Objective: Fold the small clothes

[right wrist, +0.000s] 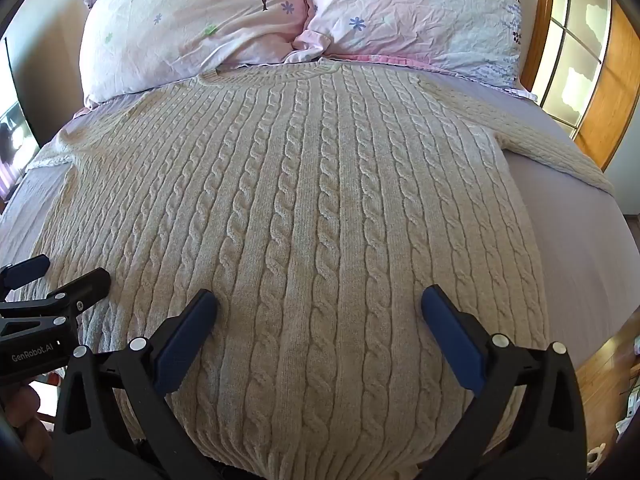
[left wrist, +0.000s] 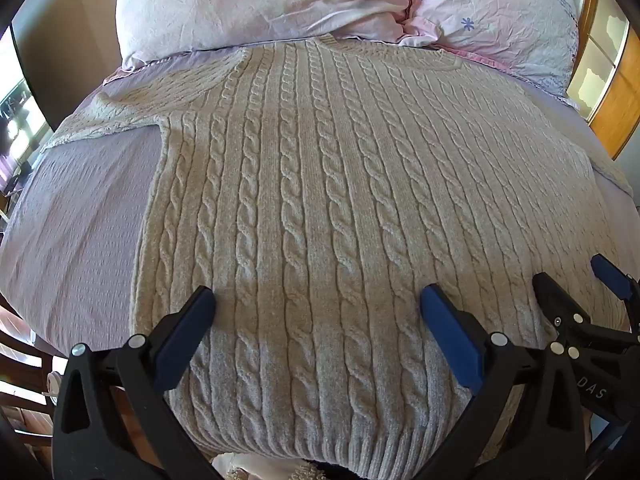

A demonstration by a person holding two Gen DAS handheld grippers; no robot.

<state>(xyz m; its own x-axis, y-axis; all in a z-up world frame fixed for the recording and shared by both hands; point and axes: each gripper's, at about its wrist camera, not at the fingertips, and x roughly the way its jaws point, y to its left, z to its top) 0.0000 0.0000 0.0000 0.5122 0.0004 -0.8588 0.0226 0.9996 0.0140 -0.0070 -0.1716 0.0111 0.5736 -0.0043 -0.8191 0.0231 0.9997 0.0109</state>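
Note:
A cream cable-knit sweater [left wrist: 320, 184] lies flat on the bed, neck toward the pillows, sleeves spread out to both sides; it also fills the right wrist view [right wrist: 312, 208]. My left gripper [left wrist: 318, 300] is open and empty, hovering over the sweater's lower left part near the hem. My right gripper [right wrist: 319, 300] is open and empty over the lower right part. The right gripper [left wrist: 576, 280] shows at the right edge of the left wrist view, and the left gripper [right wrist: 60, 272] shows at the left edge of the right wrist view.
The bed has a lilac sheet [left wrist: 80, 208] bare on both sides of the sweater [right wrist: 576, 232]. Two pink floral pillows [left wrist: 260, 4] [right wrist: 416, 16] lie at the head. A wooden-framed window [right wrist: 576, 64] stands at the right.

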